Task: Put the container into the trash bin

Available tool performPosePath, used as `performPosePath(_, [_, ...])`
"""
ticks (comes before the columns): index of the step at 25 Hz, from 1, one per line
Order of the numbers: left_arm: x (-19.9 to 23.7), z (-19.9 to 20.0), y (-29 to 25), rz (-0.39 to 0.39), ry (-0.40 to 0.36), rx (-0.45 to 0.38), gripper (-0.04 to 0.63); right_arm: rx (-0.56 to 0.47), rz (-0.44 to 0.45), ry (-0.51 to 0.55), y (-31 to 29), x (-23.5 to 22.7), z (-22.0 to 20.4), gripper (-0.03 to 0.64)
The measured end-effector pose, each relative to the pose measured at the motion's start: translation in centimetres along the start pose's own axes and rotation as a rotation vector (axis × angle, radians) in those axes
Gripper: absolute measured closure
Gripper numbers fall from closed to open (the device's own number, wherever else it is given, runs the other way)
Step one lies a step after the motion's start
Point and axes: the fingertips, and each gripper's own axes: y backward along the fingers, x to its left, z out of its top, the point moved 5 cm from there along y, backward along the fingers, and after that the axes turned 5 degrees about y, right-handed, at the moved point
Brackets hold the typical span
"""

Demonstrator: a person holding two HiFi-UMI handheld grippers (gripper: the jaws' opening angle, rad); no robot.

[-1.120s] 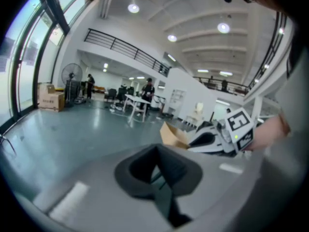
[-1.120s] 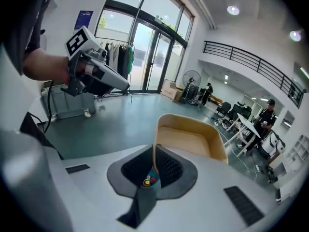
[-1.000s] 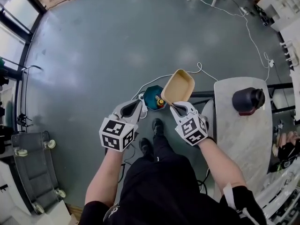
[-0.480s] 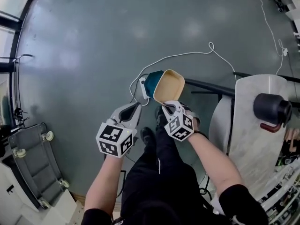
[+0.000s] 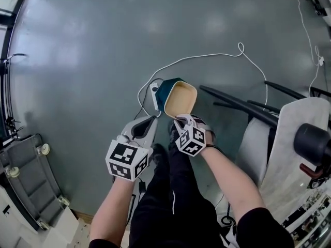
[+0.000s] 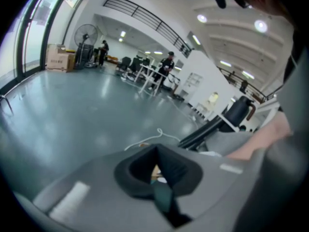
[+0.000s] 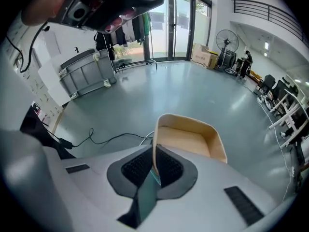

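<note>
A beige, rounded-square container (image 5: 181,98) hangs open side up, tilted, and my right gripper (image 5: 177,119) is shut on its near wall. In the right gripper view the thin wall of the container (image 7: 190,141) stands pinched between the pads of my right gripper (image 7: 154,164). Right behind and under the container a teal trash bin (image 5: 164,89) stands on the floor, largely covered by it. My left gripper (image 5: 153,119) hangs just left of the container with its jaws together and nothing in them. Its pads meet in the left gripper view (image 6: 157,172).
A white cable (image 5: 207,59) loops over the grey floor and ends at a white plug block (image 5: 153,90) beside the bin. At the right stand a marble-topped table (image 5: 295,120) on black legs (image 5: 238,105) and a black jug (image 5: 313,142). A grey cart (image 5: 26,174) is at the lower left.
Both grippers have come down toward the floor. The container has sunk with the right gripper and now covers most of the teal bin.
</note>
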Motion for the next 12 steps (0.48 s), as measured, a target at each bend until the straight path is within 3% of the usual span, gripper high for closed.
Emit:
performPosePath(6, [1.7,-1.8,-1.3,0.017,0.029,0.02,0.586,0.068,0.02,-0.032,-4.5,-1.4,-2.7,0.592])
performPosePath(10, [1.9,-2.9,-0.6,0.032,0.042,0.036,0.586,0.127,0.045,-0.097,-6.2,-2.0,-4.7,0.509])
performPosePath(12, [1.9,-2.9,0.1,0.041,0.048,0.031,0.586,0.12,0.05,-0.132,-5.4,-1.7,-4.6,0.508])
